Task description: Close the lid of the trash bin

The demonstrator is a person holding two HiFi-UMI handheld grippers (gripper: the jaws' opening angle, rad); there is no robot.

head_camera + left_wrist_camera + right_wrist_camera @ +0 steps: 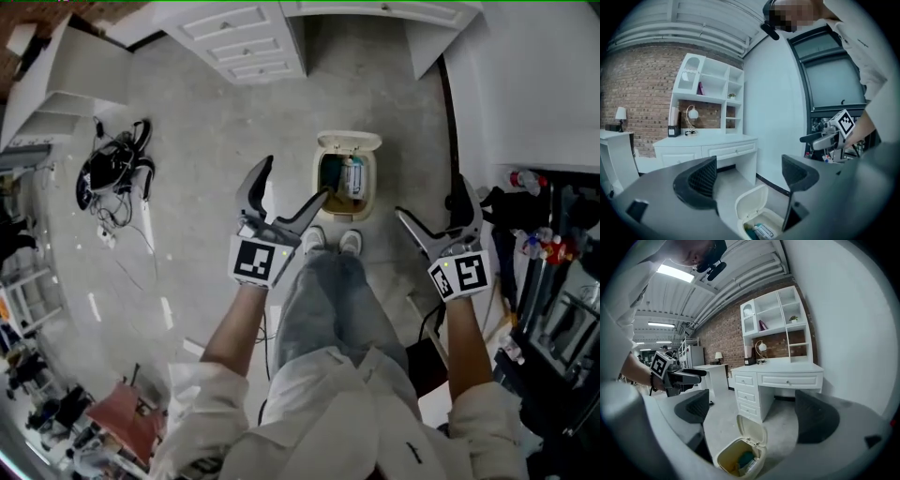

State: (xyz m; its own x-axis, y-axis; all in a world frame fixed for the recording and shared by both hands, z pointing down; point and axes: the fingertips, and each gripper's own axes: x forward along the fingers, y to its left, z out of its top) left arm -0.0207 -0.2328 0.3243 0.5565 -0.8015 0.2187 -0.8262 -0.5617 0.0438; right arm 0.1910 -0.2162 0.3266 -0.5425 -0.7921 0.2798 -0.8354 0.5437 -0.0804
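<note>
A small cream trash bin [346, 184] stands on the floor just ahead of the person's shoes, its lid [349, 142] swung up and back, litter visible inside. The bin [757, 224] shows low between the left jaws, its lid [751, 204] upright; the bin [739, 457] and its lid [753, 429] also sit low in the right gripper view. My left gripper [292, 189] is open, held above and left of the bin. My right gripper [434, 208] is open too, above and right of it. Neither touches the bin.
A white desk with drawers [246, 37] and a shelf unit [776, 324] stand behind the bin against a brick wall. A white wall [525, 84] runs along the right. Tangled cables and gear [114, 171] lie on the floor at left; dark equipment [548, 244] crowds the right.
</note>
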